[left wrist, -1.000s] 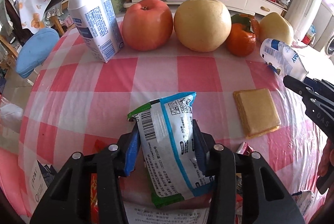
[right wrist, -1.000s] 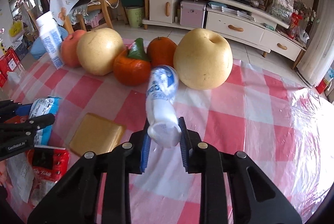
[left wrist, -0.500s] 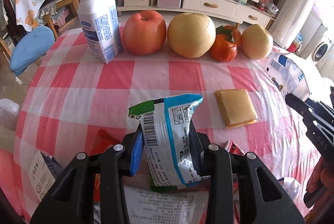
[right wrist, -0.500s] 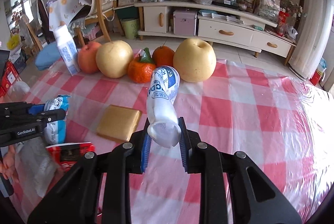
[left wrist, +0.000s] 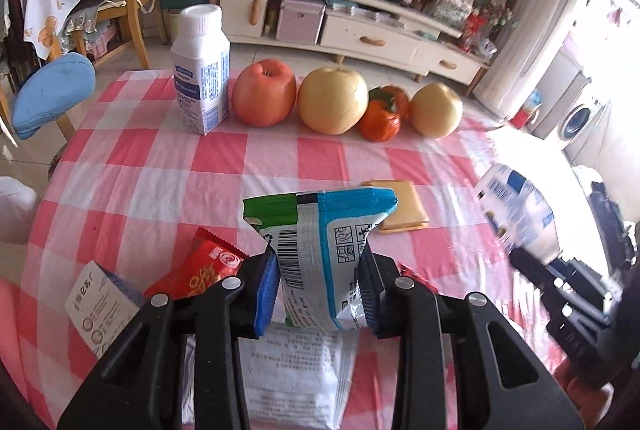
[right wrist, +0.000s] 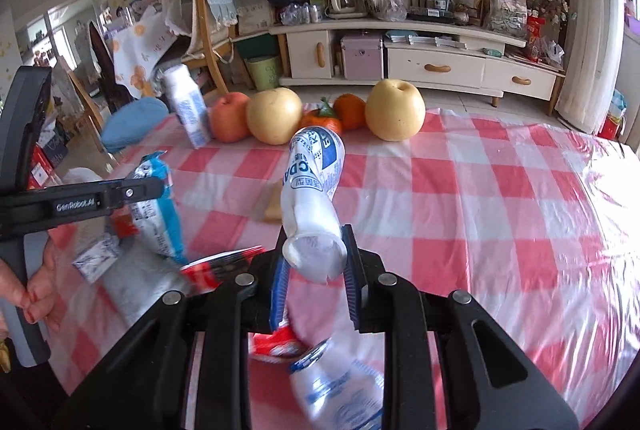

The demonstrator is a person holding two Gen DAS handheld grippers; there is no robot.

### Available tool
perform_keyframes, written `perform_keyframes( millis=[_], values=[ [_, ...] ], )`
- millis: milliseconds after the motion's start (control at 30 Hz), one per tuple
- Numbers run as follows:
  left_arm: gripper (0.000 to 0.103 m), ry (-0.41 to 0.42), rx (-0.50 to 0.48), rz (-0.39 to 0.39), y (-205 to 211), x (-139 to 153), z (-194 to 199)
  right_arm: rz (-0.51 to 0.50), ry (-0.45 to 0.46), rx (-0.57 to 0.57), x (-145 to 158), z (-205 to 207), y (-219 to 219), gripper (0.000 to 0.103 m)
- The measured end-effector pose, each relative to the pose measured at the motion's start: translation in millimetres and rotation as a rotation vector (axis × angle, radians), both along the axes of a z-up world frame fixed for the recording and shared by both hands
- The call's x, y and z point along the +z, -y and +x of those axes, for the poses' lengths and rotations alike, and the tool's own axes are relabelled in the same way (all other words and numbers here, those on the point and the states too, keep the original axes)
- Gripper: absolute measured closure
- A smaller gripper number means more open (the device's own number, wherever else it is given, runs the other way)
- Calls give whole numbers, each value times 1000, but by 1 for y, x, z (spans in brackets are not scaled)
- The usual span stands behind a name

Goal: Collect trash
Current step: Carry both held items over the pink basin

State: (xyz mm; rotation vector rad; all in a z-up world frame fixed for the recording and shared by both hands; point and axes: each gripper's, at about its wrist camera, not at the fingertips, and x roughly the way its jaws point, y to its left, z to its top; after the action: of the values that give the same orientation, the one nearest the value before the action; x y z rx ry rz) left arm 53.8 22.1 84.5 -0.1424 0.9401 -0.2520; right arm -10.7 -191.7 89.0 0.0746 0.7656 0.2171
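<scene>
My left gripper [left wrist: 318,284] is shut on a blue, green and silver snack wrapper [left wrist: 320,246], held above the pink checked table [left wrist: 160,165]; the gripper [right wrist: 132,191] and wrapper [right wrist: 158,205] also show at the left of the right wrist view. My right gripper [right wrist: 314,280] is shut on a white and blue yogurt bottle [right wrist: 312,189], also in the left wrist view [left wrist: 516,207]. Below lie a red wrapper [left wrist: 196,272], a white printed wrapper [left wrist: 292,374], a small carton [left wrist: 102,306] and a second bottle [right wrist: 340,390].
At the table's far side stand a milk carton [left wrist: 202,73], a red apple [left wrist: 264,91], two yellow pears [left wrist: 332,99], [left wrist: 436,103] and oranges [left wrist: 380,115]. A yellow sponge [left wrist: 400,205] lies mid-table. Chairs and a blue cushion [left wrist: 52,93] are at left.
Both grippers have risen and pulled back toward the near edge with their loads. More trash near the table's front edge has come into view beneath them.
</scene>
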Motion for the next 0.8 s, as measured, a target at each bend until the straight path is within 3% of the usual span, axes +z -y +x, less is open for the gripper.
perform_keyframes(
  millis=[400,800],
  values=[
    [67,63,-14,-75,-33,18,-47,54,-6,42,6,-52,-42,77],
    [67,134,97,-131,-130,43,-86,52,5,186,18,-85,-129,77]
  ],
)
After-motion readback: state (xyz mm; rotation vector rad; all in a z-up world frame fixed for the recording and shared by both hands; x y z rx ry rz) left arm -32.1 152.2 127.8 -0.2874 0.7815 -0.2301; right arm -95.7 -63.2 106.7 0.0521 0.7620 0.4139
